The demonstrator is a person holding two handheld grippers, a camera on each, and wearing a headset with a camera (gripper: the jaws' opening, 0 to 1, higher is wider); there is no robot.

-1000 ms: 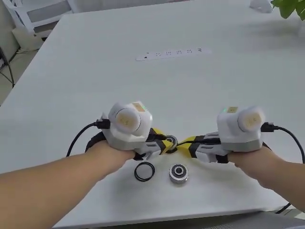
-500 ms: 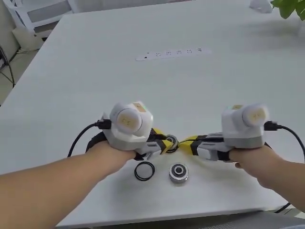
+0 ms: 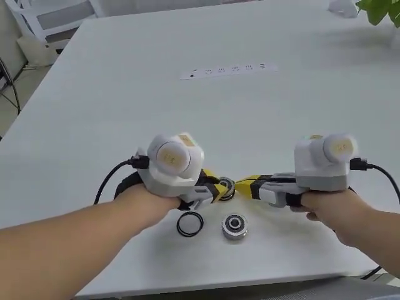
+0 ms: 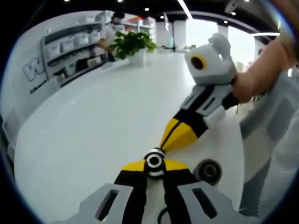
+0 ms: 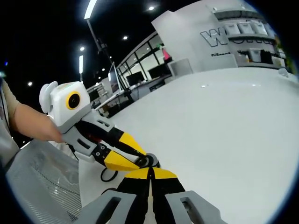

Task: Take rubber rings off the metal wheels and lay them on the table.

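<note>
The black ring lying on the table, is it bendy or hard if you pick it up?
Probably bendy: the black ring is a thin rubber band, so it would likely flop and stretch. It looks much lighter than the metal wheel beside it. Lying flat on the table, it should not roll.

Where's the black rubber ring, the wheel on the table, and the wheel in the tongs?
loose rubber ring point(image 3: 179, 224): head view, its left edge.
wheel on the table point(image 3: 234, 226): head view, its centre hub.
held wheel point(image 4: 154, 161): left gripper view, its round face.
</note>
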